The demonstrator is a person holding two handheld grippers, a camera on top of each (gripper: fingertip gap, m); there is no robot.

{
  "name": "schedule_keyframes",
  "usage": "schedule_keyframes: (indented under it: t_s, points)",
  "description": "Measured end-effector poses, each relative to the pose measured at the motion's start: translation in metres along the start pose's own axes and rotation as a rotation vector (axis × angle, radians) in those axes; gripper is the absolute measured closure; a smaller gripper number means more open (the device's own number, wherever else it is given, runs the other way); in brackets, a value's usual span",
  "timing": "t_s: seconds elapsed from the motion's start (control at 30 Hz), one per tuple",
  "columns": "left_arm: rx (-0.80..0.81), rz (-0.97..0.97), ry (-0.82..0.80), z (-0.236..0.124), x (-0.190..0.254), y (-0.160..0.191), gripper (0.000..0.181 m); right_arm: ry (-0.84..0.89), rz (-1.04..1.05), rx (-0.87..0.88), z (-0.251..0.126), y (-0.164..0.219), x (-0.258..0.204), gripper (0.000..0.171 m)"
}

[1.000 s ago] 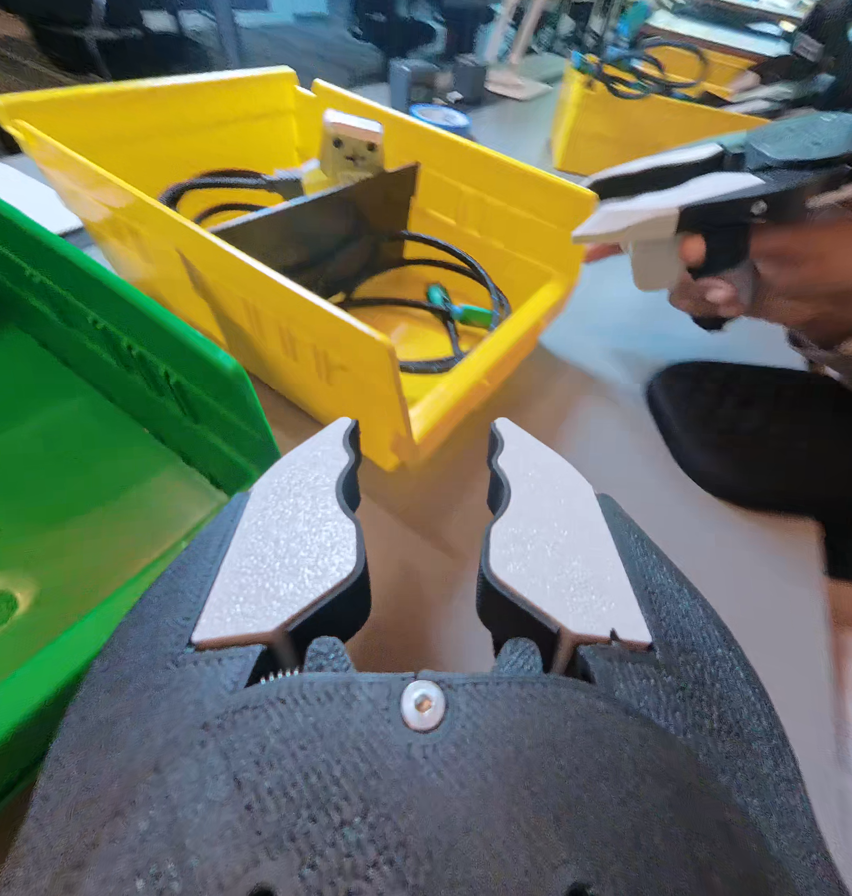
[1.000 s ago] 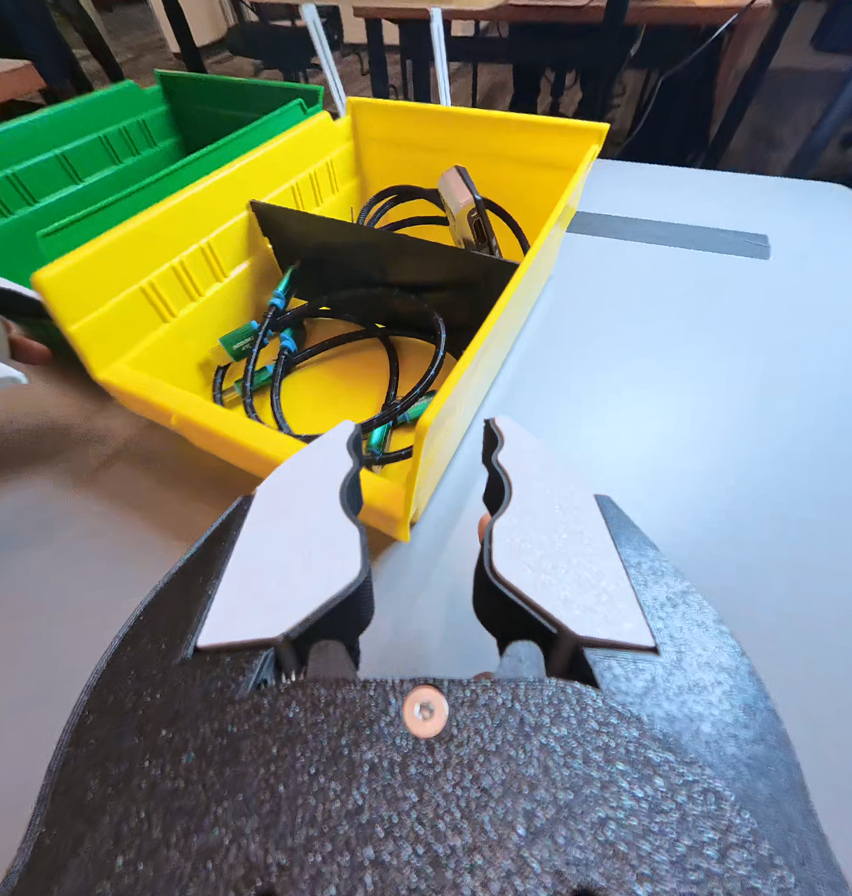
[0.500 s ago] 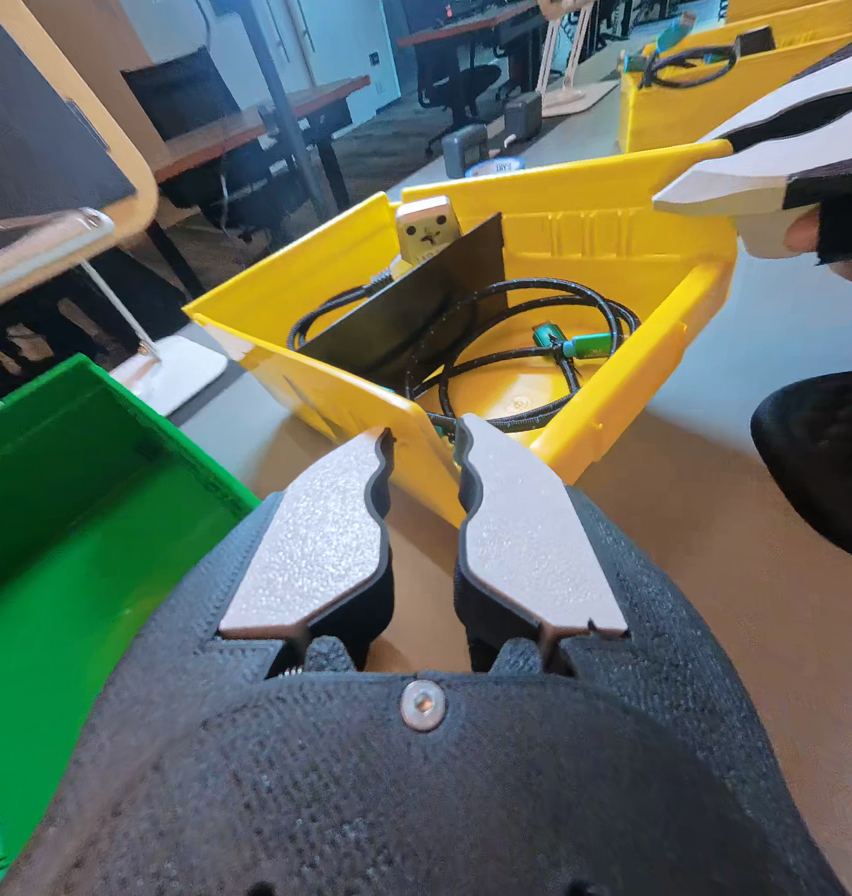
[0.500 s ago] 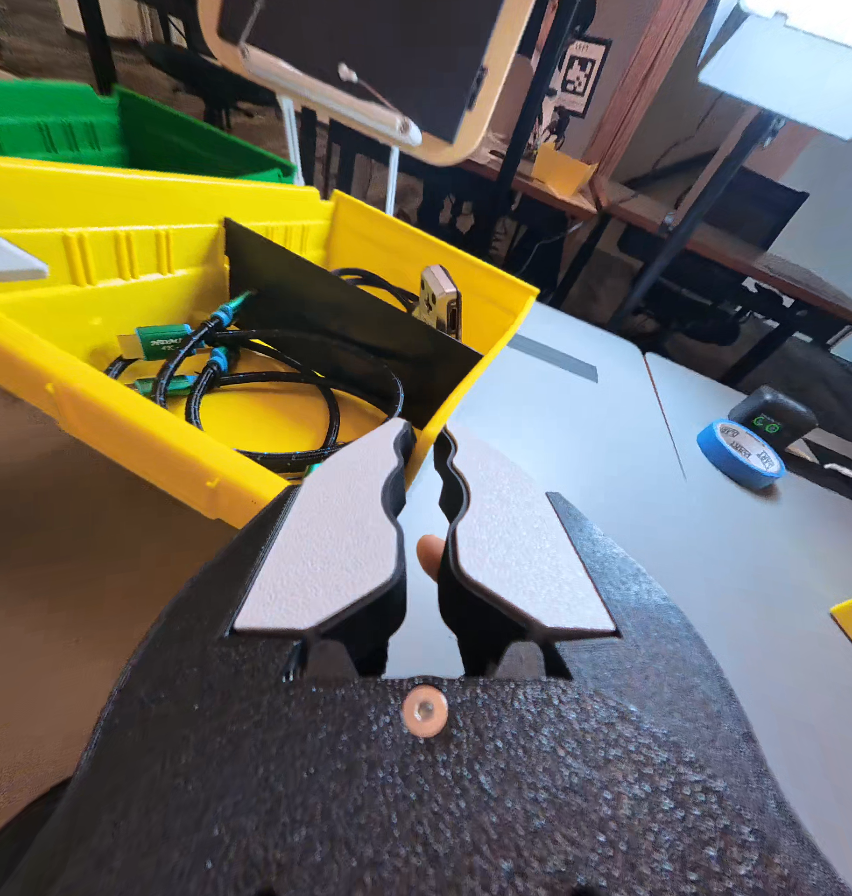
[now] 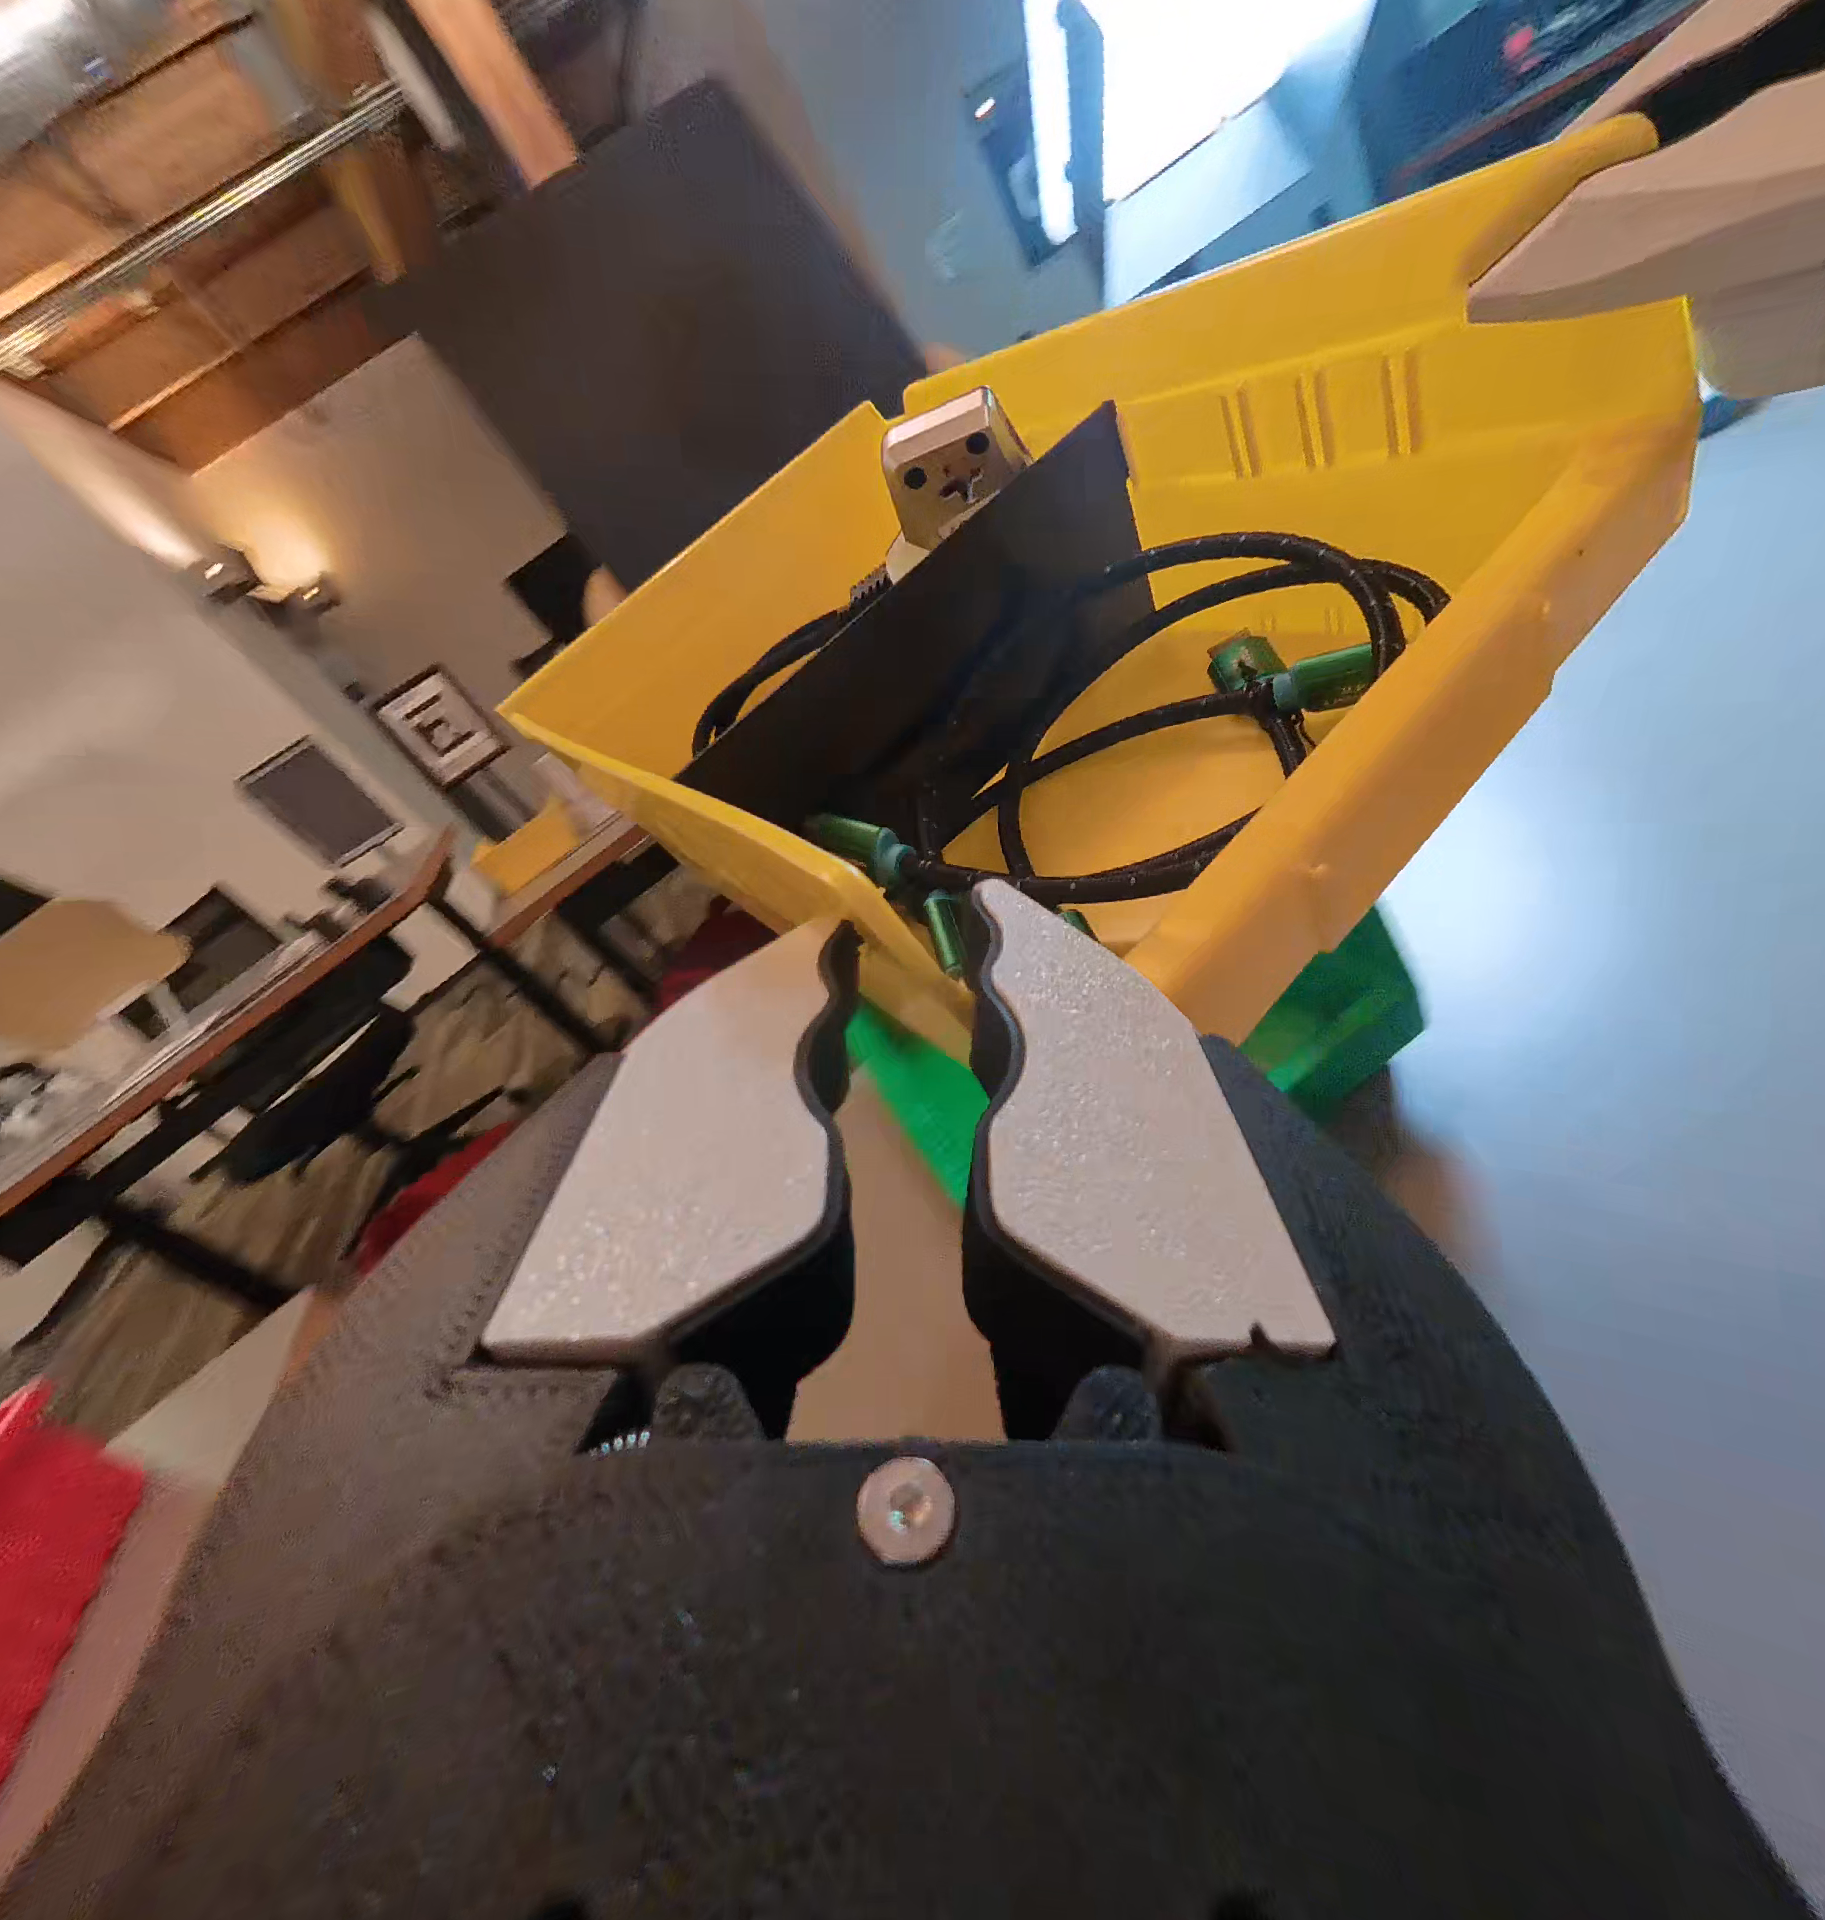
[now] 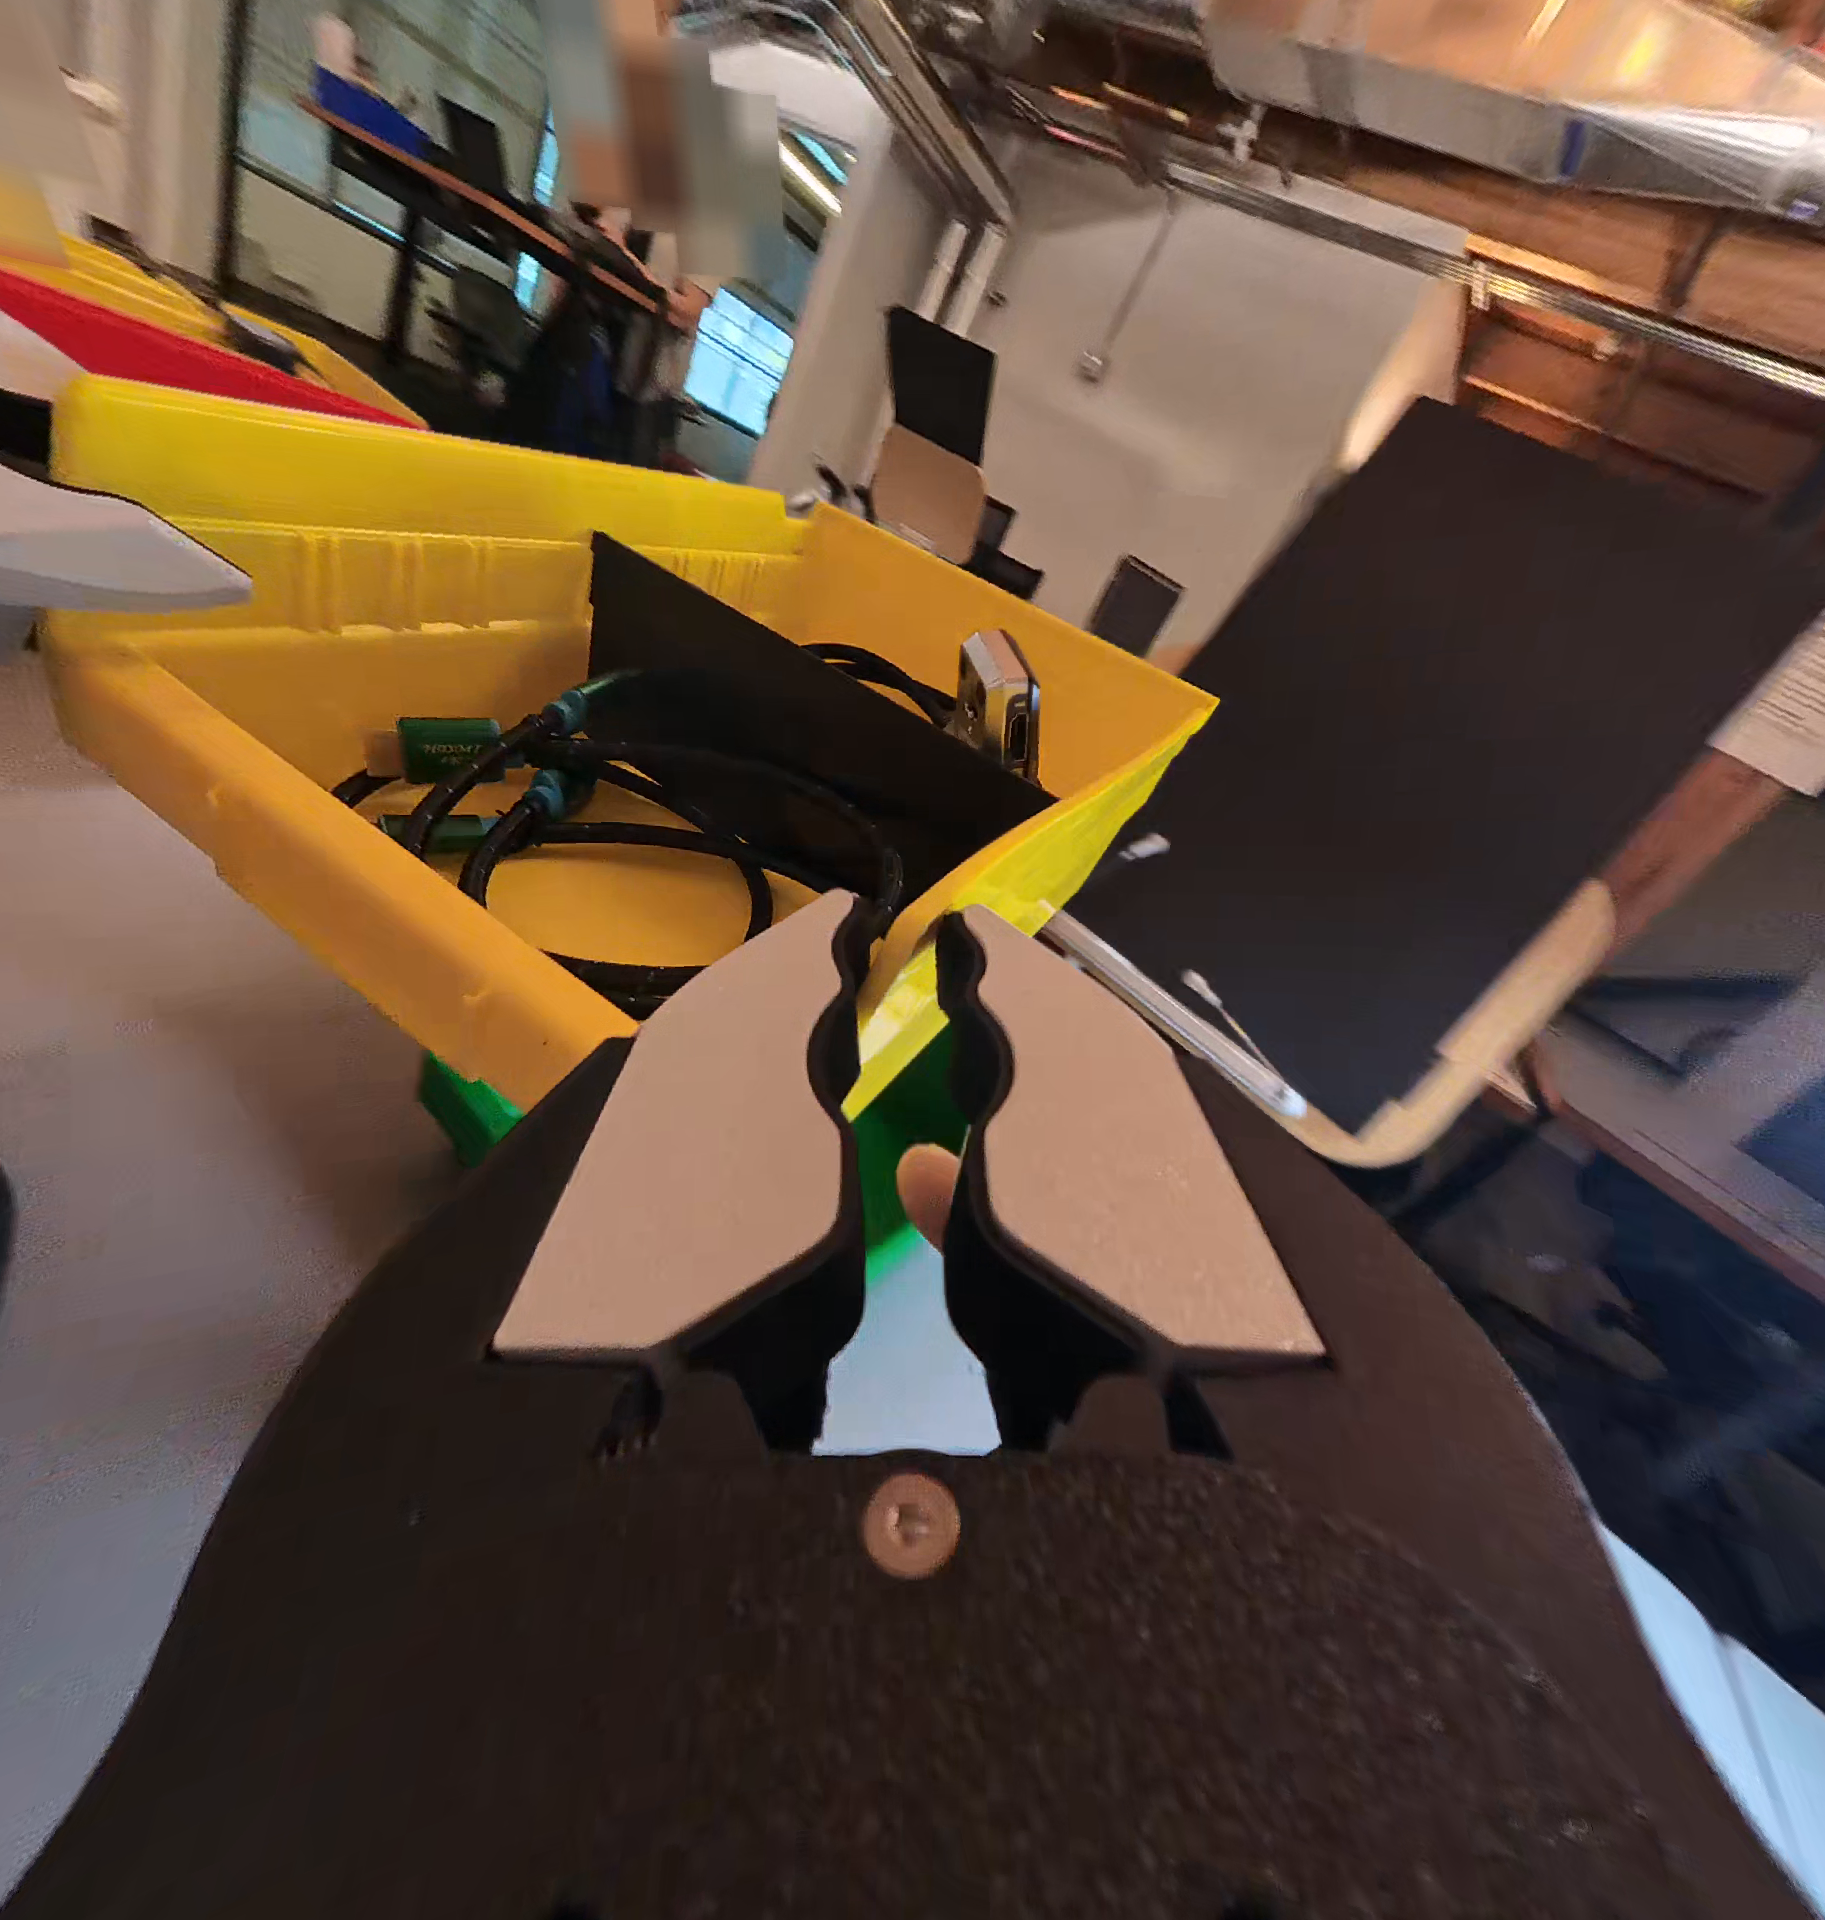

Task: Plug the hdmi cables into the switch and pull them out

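A yellow bin [image 5: 1407, 416] holds coiled black HDMI cables [image 5: 1199, 727] with green plugs [image 5: 1292, 675]. A black divider [image 5: 949, 665] splits it, and a silver switch box [image 5: 955, 462] stands behind the divider. My left gripper [image 5: 908, 935] is shut on the bin's near wall. My right gripper [image 6: 903, 925] is shut on the wall at another corner of the bin [image 6: 368, 499]. The bin is tilted and held above a green bin [image 5: 1323, 1018]. The right wrist view also shows the switch [image 6: 1001, 707] and the cables [image 6: 617, 831].
The green bin [image 6: 472, 1112] sits under the yellow one on the pale table [image 6: 108, 1039]. A black board on a stand [image 6: 1459, 779] is close on the right. A red item [image 5: 14, 1558] is at lower left. Desks [image 5: 212, 1018] stand behind. About 20 cm separates my left fingertips from my right.
Both grippers moved in to the yellow bin and closed on its walls. The bin has risen off the table and tilted, and both views now look up at the room.
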State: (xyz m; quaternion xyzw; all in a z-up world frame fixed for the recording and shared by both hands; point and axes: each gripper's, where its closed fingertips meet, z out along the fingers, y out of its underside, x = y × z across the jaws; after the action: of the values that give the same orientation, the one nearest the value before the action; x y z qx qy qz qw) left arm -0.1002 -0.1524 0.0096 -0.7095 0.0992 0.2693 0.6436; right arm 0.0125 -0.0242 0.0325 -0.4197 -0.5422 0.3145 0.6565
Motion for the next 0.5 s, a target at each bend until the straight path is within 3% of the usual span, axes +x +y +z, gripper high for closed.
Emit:
schedule_keyframes:
  t_s: [0.13, 0.27, 0.4, 0.5]
  points:
    - [-0.112, -0.008, -0.120, -0.062, -0.060, 0.050, 0.163, -0.153, 0.055, 0.046, 0.063, -0.015, -0.080, 0.159]
    - [-0.248, 0.002, -0.163, -0.106, -0.090, 0.105, 0.164, -0.252, 0.111, 0.022, 0.105, 0.013, -0.156, 0.159]
    - [-0.365, -0.022, -0.123, -0.105, -0.083, 0.164, 0.164, -0.287, 0.154, -0.084, 0.116, 0.065, -0.192, 0.159]
    - [-0.360, -0.040, -0.072, -0.084, -0.060, 0.188, 0.161, -0.228, 0.124, -0.124, 0.107, 0.094, -0.183, 0.158]
